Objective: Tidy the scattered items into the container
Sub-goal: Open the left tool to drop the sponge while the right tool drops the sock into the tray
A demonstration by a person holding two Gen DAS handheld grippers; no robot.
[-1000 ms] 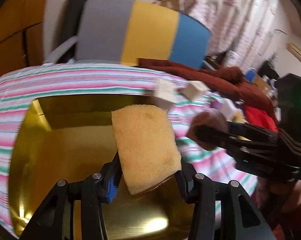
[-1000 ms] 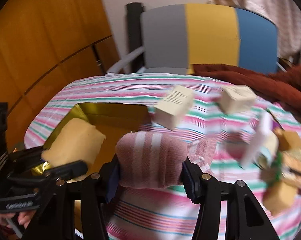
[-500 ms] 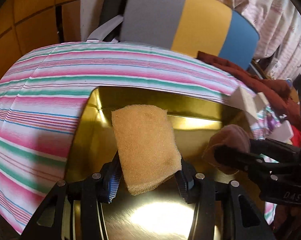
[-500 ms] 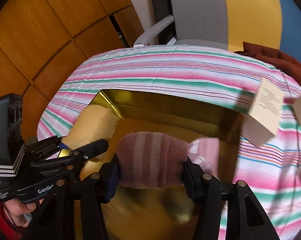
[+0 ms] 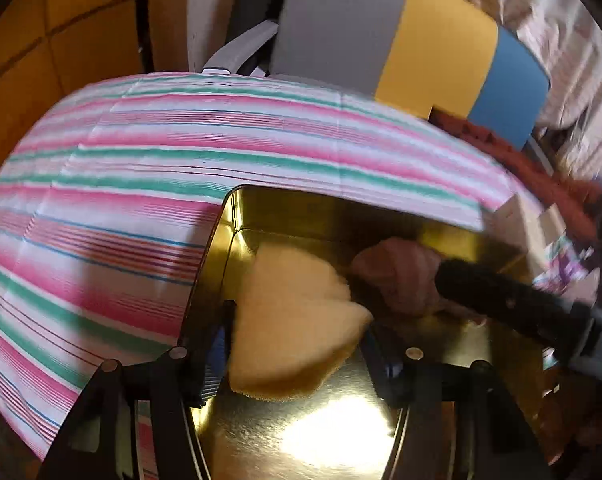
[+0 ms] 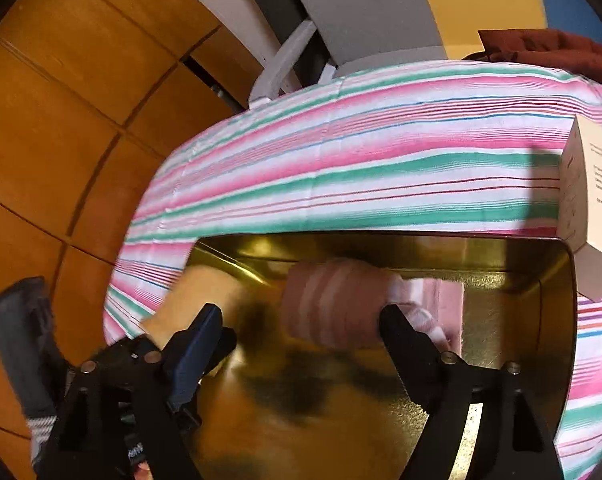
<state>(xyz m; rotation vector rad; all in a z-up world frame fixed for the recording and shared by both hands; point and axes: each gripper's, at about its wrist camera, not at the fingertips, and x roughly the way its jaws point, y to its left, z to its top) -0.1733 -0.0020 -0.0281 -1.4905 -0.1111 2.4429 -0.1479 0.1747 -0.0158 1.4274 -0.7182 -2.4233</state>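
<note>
Inside the shiny gold rectangular tin (image 5: 341, 440), the left gripper (image 5: 297, 360) is spreading its jaws, the yellow foam sponge (image 5: 293, 320) lying loose between them. The right gripper (image 6: 301, 340) is likewise parting around the pink striped rolled sock (image 6: 333, 304). Beyond, a white cardboard box (image 6: 593, 208) is sitting on the striped tablecloth (image 5: 141, 184).

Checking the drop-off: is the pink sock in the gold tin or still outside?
In. The pink sock lies over the gold tin floor, inside its walls, between the right tool's parted fingers.
</note>
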